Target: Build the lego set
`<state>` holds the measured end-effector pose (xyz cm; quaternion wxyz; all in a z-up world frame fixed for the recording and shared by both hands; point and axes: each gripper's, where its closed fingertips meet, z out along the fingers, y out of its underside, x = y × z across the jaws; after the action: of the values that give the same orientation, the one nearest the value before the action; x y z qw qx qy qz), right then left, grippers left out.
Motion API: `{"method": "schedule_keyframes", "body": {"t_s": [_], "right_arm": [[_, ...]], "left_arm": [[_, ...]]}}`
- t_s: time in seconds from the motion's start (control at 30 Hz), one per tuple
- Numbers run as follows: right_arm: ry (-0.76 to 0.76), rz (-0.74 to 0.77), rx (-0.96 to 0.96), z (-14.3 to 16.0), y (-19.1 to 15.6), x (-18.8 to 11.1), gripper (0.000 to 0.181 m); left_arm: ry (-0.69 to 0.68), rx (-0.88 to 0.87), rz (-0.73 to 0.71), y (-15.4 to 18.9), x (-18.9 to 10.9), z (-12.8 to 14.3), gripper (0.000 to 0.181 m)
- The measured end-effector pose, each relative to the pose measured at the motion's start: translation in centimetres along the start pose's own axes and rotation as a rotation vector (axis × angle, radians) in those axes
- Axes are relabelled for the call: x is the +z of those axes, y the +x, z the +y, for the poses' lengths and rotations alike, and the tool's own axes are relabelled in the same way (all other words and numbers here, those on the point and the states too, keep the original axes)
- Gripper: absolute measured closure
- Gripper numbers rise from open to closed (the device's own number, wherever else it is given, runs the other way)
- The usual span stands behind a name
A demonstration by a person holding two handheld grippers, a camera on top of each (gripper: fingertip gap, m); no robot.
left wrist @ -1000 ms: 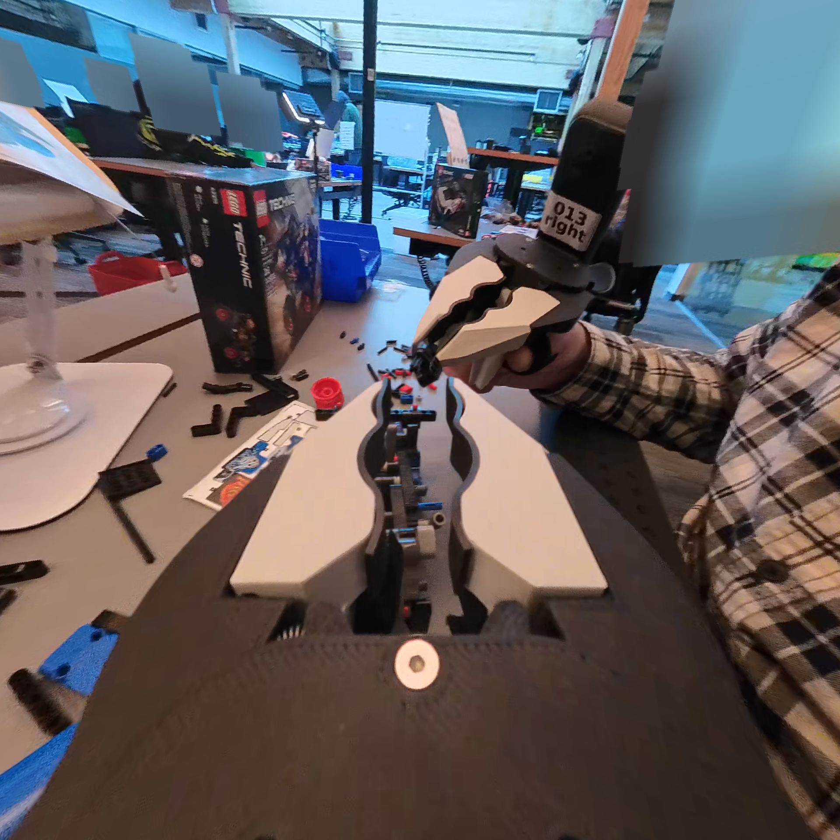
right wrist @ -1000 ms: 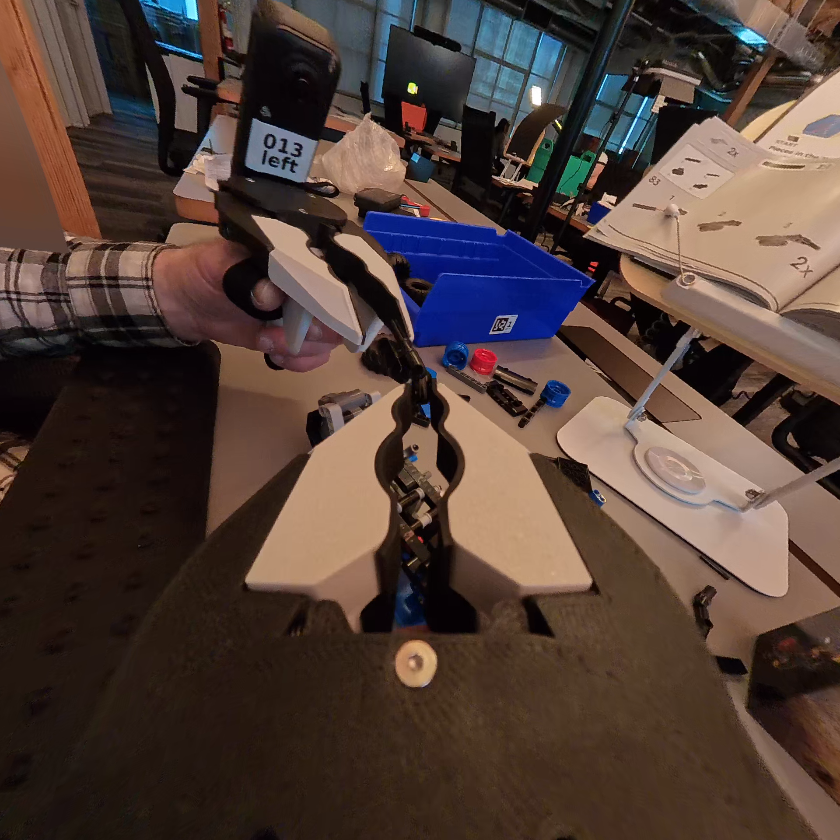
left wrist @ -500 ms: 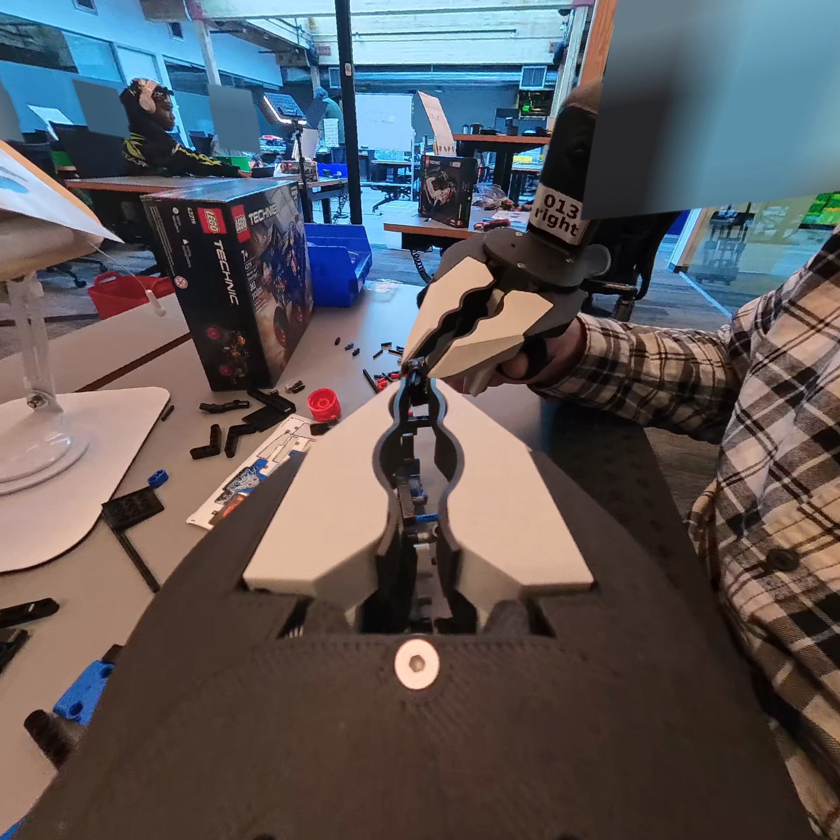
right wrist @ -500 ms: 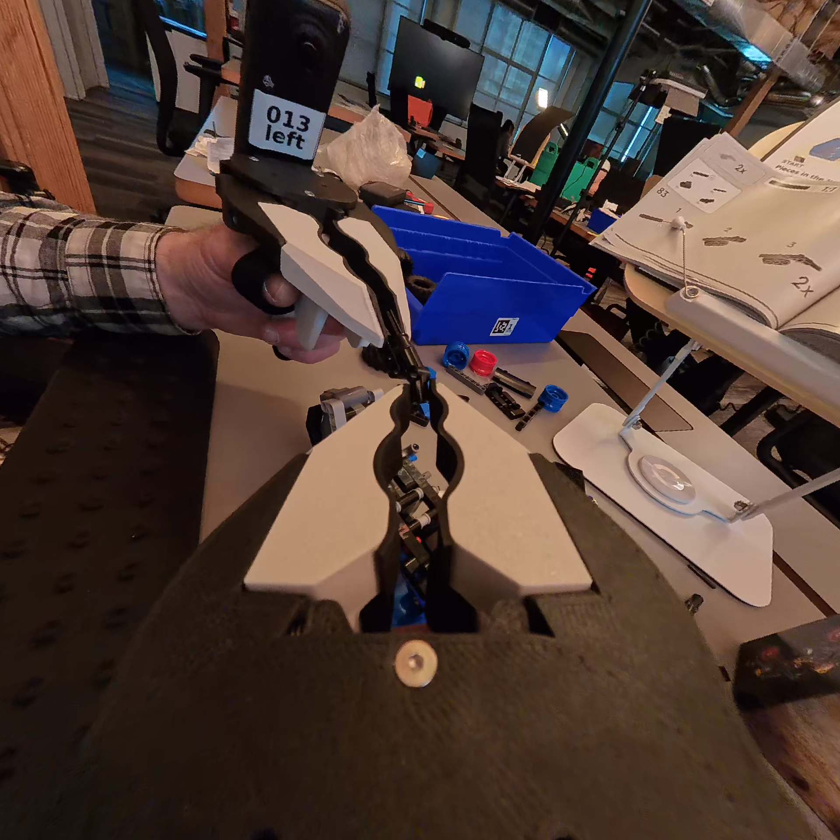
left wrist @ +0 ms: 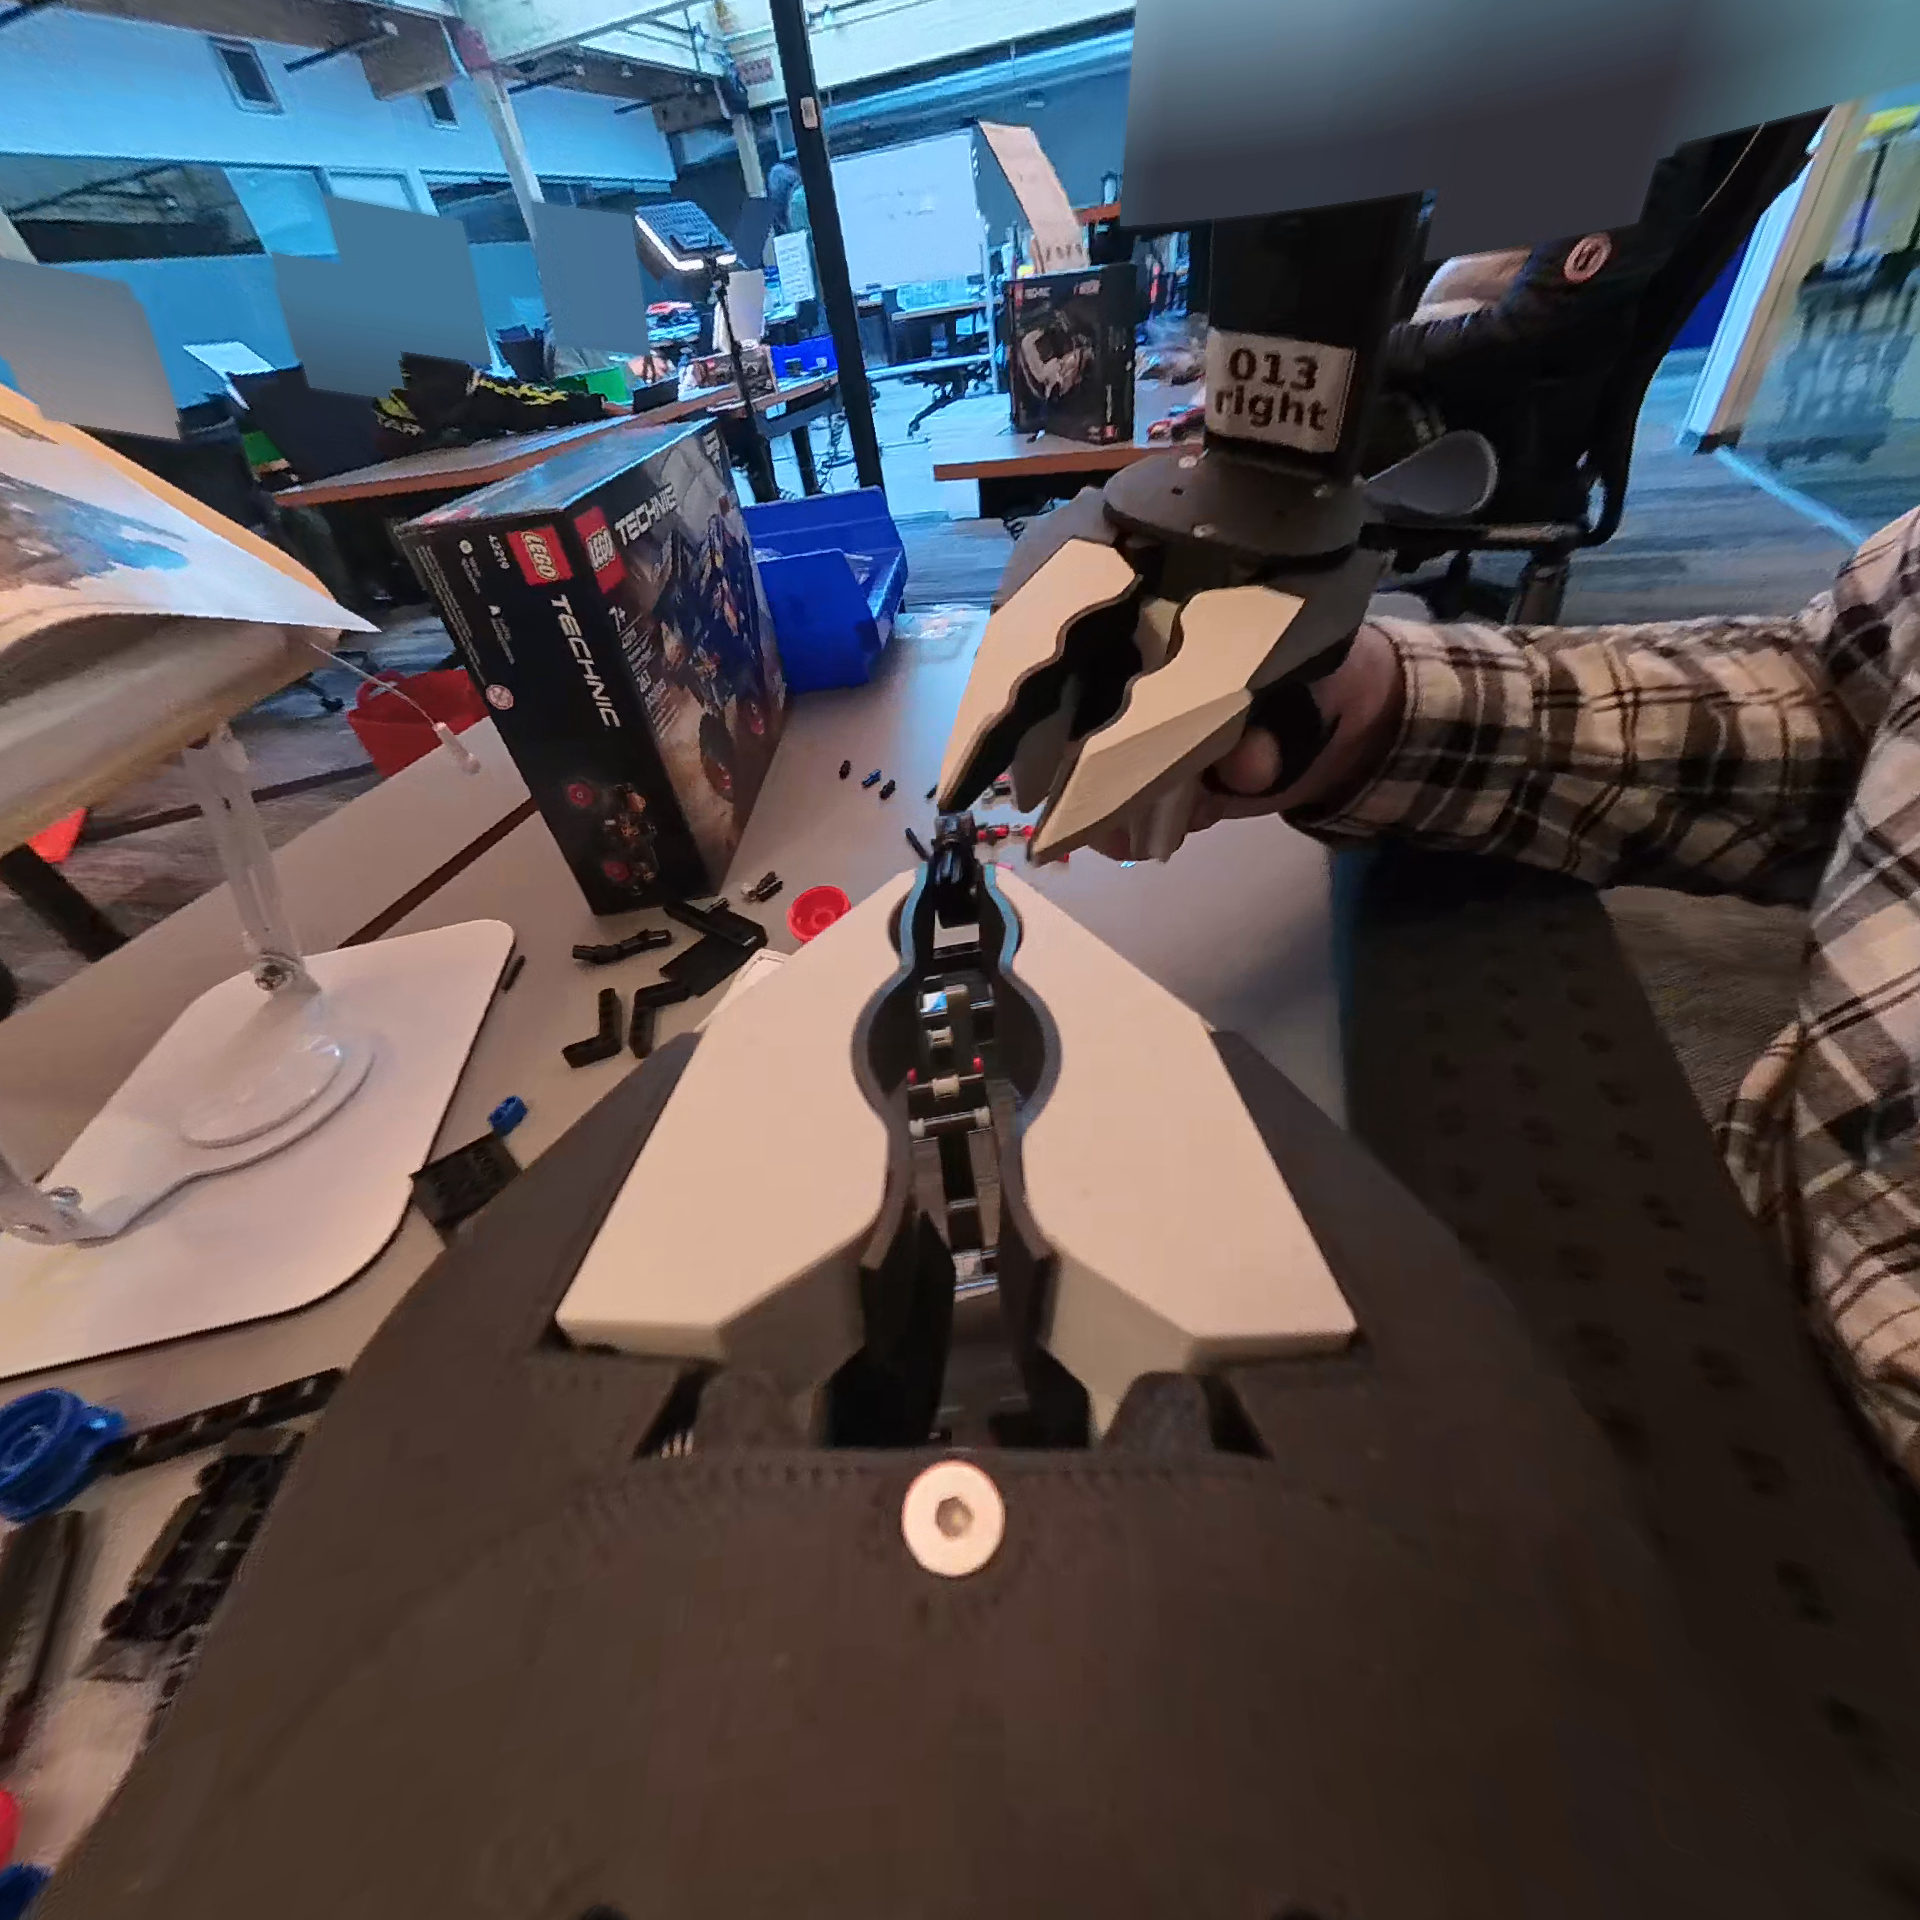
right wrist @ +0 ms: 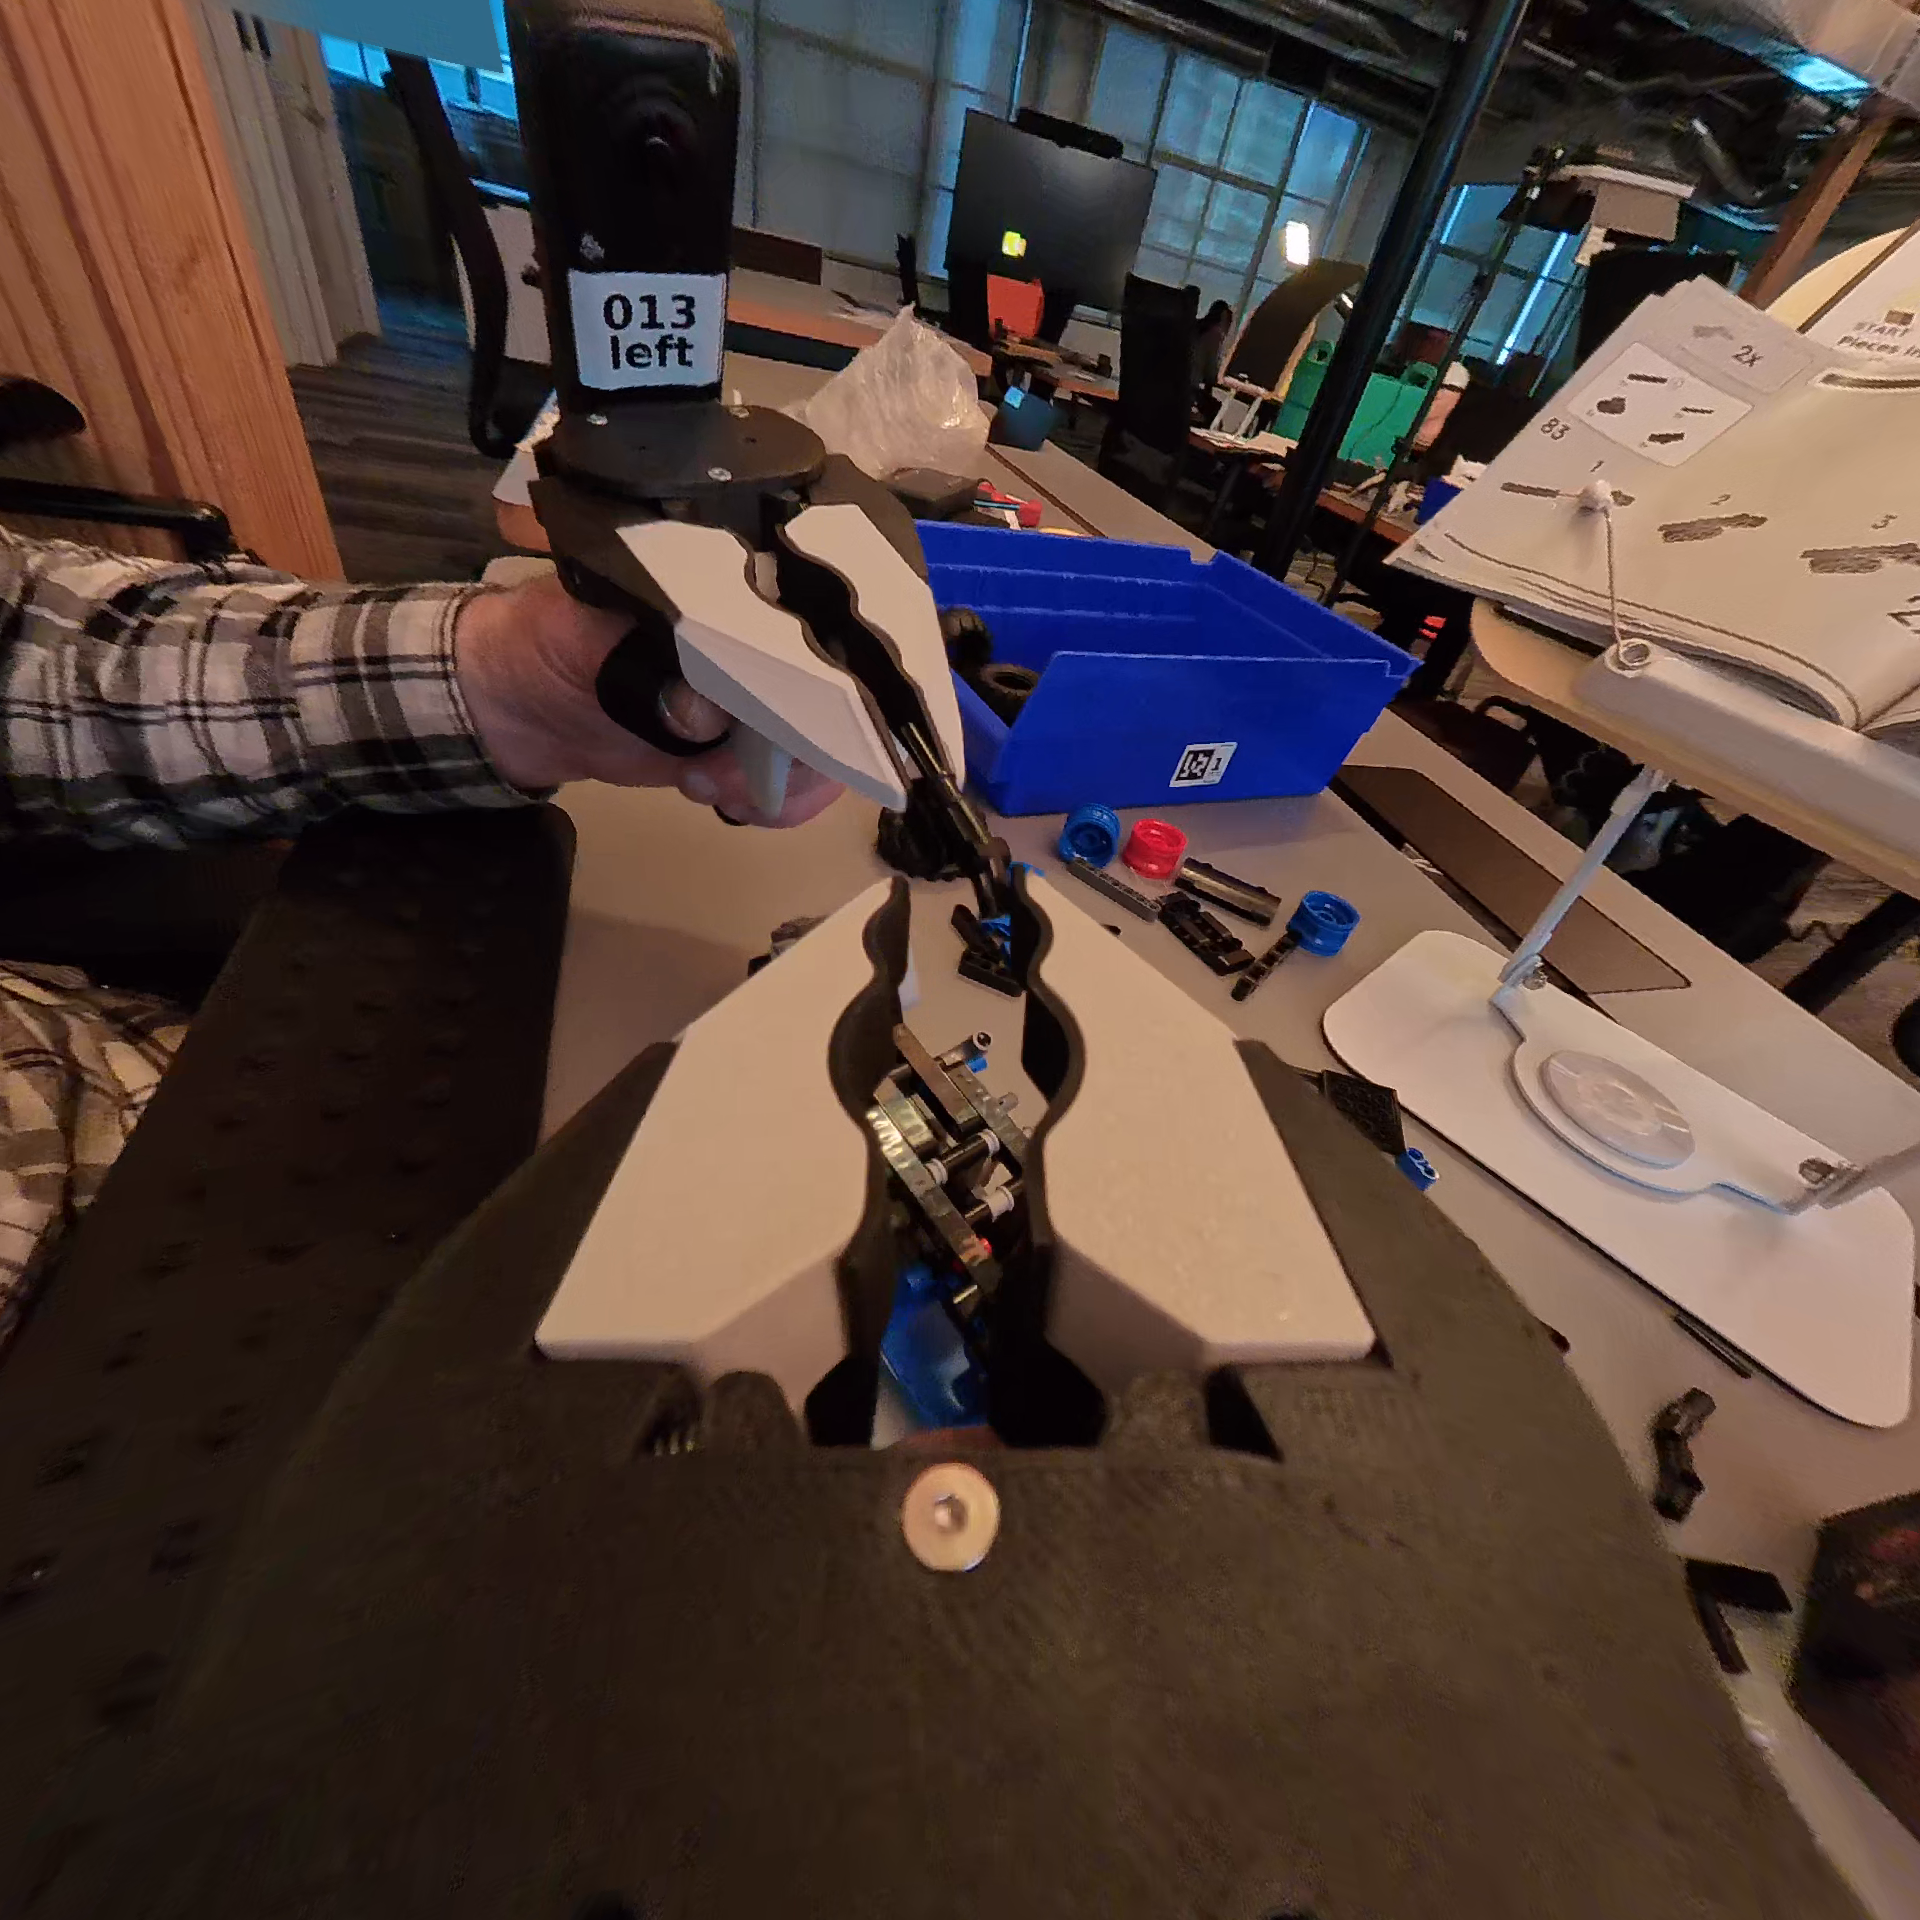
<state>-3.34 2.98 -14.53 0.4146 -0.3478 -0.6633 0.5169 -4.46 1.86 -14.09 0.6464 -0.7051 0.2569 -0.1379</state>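
Since half a second ago our right claw (left wrist: 992, 826) has spread apart and let go of the small black piece (left wrist: 951, 844) it was pinching; its tips now hang just above that piece, with a clear gap between them. Our left claw (left wrist: 954, 883) is pressed together on the lego build (left wrist: 948, 1101), a long black frame with grey and red pins that runs back between its fingers, and the small black piece stands at the frame's far tip, poking out past the fingertips. From the right wrist view, our right claw (right wrist: 961, 899) is spread, with the left claw (right wrist: 930, 795) just beyond it, pinching the thin black end of the frame (right wrist: 951, 1153), which passes down between the right claw's open fingers. Both claws are held above a pale desk (left wrist: 1195, 935). On the desk we see a lego box (left wrist: 623, 665) standing upright, loose black parts (left wrist: 644, 987), a red wheel hub (left wrist: 816, 912), and a white stand (left wrist: 260, 1122) holding an open instruction book (right wrist: 1704, 520). A blue bin (right wrist: 1164, 665) sits farther back, with blue and red hubs (right wrist: 1117, 842) in front of it.
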Motion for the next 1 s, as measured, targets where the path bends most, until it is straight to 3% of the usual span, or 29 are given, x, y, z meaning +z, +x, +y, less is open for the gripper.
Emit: {"method": "schedule_keyframes", "body": {"t_s": [0.13,0.43,0.6,0.77,1.0], "right_arm": [[0.025,-0.026,-0.003,-0.9,0.1,-0.2,0.165],[-0.120,-0.080,-0.086,-0.7,1.0,1.0,0.171],[-0.123,-0.104,-0.155,-2.1,2.1,1.4,0.181],[-0.145,-0.144,-0.151,-2.3,3.1,2.2,0.171],[-0.215,-0.254,-0.135,-0.6,2.8,3.5,0.172]], "left_arm": [[-0.035,0.057,-0.024,-0.2,0.1,0.3,0.175],[-0.061,0.134,-0.049,-0.9,0.3,-0.2,0.176],[-0.050,0.143,-0.075,-1.6,0.2,-0.3,0.176],[-0.043,0.143,-0.114,-2.7,-0.2,-0.4,0.175],[-0.038,0.134,-0.133,-3.6,-0.1,0.1,0.175]]}}
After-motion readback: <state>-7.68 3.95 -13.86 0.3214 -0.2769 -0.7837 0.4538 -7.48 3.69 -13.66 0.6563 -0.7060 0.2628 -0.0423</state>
